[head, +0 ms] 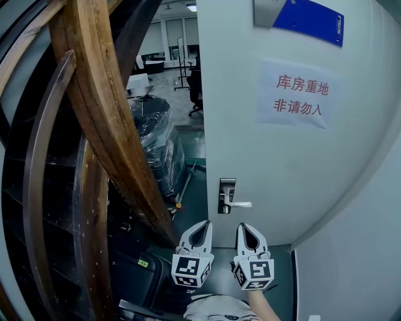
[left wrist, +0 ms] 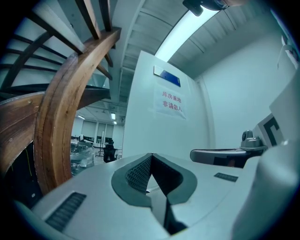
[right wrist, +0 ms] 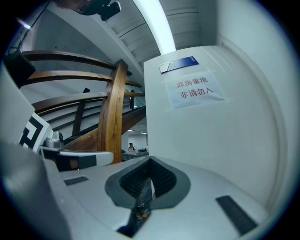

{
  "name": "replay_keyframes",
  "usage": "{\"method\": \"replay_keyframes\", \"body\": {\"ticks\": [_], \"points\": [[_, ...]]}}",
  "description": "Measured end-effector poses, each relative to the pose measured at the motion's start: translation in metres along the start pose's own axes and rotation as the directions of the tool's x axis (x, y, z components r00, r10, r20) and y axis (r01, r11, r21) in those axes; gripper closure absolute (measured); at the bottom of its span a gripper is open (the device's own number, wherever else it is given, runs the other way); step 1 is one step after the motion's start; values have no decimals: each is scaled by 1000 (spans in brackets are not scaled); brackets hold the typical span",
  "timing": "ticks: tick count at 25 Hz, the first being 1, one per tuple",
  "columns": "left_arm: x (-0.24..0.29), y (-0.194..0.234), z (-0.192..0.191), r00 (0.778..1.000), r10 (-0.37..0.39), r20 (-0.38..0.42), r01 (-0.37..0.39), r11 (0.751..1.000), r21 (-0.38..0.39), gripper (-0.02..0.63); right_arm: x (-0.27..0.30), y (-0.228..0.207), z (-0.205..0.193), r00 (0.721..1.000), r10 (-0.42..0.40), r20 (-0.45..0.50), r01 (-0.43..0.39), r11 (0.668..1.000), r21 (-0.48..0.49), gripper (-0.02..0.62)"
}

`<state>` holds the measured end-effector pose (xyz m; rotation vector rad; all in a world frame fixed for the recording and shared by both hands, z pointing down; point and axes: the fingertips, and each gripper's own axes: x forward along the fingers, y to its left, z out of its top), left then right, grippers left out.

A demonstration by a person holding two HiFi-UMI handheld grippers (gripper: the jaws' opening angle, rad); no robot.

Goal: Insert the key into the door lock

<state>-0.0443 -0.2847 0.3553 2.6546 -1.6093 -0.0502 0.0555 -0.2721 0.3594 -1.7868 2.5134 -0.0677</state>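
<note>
A white door point(head: 282, 157) stands ahead with a metal lock plate point(head: 226, 195) and lever handle point(head: 241, 204) near its left edge. Both grippers hang side by side just below the lock, pointing level at the door. My right gripper point(head: 246, 227) is shut on a thin metal key point(right wrist: 146, 191), which sits edge-on between the dark pads point(right wrist: 161, 180). My left gripper point(head: 202, 224) is shut with nothing in it; its tips point(left wrist: 151, 155) meet. The key does not show in the head view. The lock is hidden in both gripper views.
A paper sign point(head: 294, 94) with red characters and a blue plate point(head: 307, 19) hang on the door. Curved wooden stair beams point(head: 106, 119) crowd the left. Beyond the door's edge lie a plastic-wrapped load point(head: 156, 144) and an office room. A black case point(head: 135, 276) sits low left.
</note>
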Motion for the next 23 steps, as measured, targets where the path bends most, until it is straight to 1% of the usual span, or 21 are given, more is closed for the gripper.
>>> {"method": "replay_keyframes", "body": {"ticks": [23], "points": [[0,-9,-7,1000,-7,-29,7,1000,13,601,0,2,-9,999,35,-28,-35,999,8,591]]}}
